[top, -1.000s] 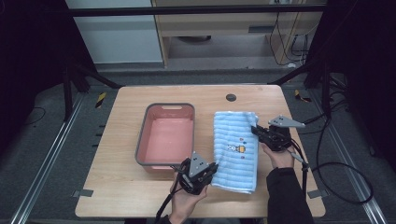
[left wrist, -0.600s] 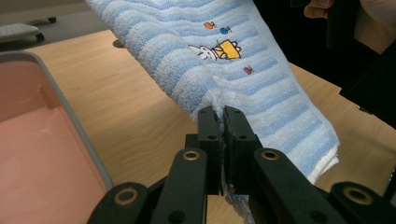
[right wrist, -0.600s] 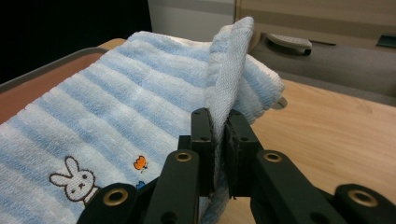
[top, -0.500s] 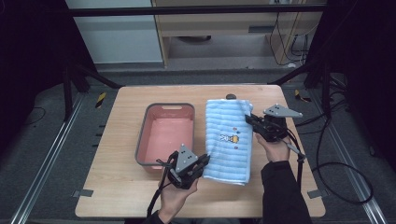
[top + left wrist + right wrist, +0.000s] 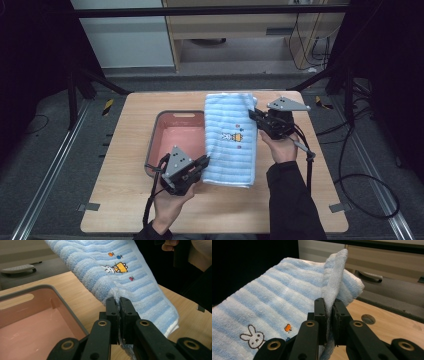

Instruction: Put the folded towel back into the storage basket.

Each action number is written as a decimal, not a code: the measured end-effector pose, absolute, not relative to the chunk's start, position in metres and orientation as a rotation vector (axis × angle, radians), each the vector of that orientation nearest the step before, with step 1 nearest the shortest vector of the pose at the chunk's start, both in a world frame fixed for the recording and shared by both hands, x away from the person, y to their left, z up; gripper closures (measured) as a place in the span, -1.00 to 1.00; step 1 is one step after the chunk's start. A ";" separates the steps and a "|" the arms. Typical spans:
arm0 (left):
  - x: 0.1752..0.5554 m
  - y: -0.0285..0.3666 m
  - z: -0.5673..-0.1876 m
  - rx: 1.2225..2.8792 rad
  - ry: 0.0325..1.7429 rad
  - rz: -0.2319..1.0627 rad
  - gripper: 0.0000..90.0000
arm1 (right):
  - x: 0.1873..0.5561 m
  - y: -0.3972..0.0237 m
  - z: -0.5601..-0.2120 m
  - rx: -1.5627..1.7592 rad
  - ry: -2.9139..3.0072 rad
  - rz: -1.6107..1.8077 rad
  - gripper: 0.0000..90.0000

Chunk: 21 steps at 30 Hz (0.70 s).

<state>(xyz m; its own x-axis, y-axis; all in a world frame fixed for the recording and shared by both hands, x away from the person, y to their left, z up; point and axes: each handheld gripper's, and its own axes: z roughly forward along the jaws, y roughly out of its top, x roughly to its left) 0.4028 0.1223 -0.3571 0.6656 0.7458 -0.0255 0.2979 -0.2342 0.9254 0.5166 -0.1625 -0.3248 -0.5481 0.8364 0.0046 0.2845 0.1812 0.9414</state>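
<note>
A folded light-blue striped towel [image 5: 230, 137] with a small embroidered rabbit hangs lifted above the wooden table [image 5: 125, 200], between both hands. My left gripper [image 5: 202, 163] is shut on the towel's near left edge [image 5: 117, 293]; the cloth is pinched between its black jaws. My right gripper [image 5: 255, 116] is shut on the far right edge, where a flap of towel [image 5: 334, 277] stands up between the jaws. The towel's left side overhangs the pink tub [image 5: 172, 137]. In the left gripper view the tub [image 5: 37, 325] lies low at the left.
The pink tub has a grey rim and sits empty at the table's middle left. A round hole [image 5: 368, 319] marks the tabletop near the far edge. Beyond the table stand a wooden cabinet [image 5: 240, 30] and dark frame legs. Cables trail off to the right.
Both grippers have risen and carried the towel up and leftward, away from flat on the table's right side, so it now partly overhangs the tub.
</note>
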 end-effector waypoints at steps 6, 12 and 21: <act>0.405 0.141 -0.349 1.793 0.848 0.560 0.92 | 0.524 -0.143 -0.313 1.017 1.951 1.360 0.86; 0.408 0.158 -0.345 1.781 0.872 0.583 0.92 | 0.533 -0.123 -0.308 1.009 1.958 1.378 0.86; 0.413 0.185 -0.343 1.757 0.913 0.606 0.92 | 0.548 -0.086 -0.306 0.978 1.981 1.394 0.86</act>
